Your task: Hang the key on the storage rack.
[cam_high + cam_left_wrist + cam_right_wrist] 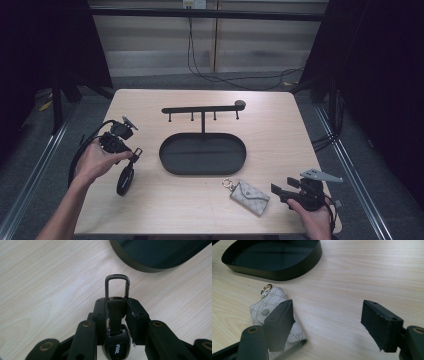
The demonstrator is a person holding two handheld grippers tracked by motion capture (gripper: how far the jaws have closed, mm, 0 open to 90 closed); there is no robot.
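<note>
Left gripper view shows the black key fob pinched by its strap between the left claw jaws, its metal clip loop sticking out past the tips over the desk. From the high view the fob hangs below that claw, left of the oval tray with its hook rail. I judge the step as carrying the fob to a hook; next, the loop needs lining up with a peg. The right claw stands apart, holding nothing, beside the patterned pouch at the near edge.
</note>
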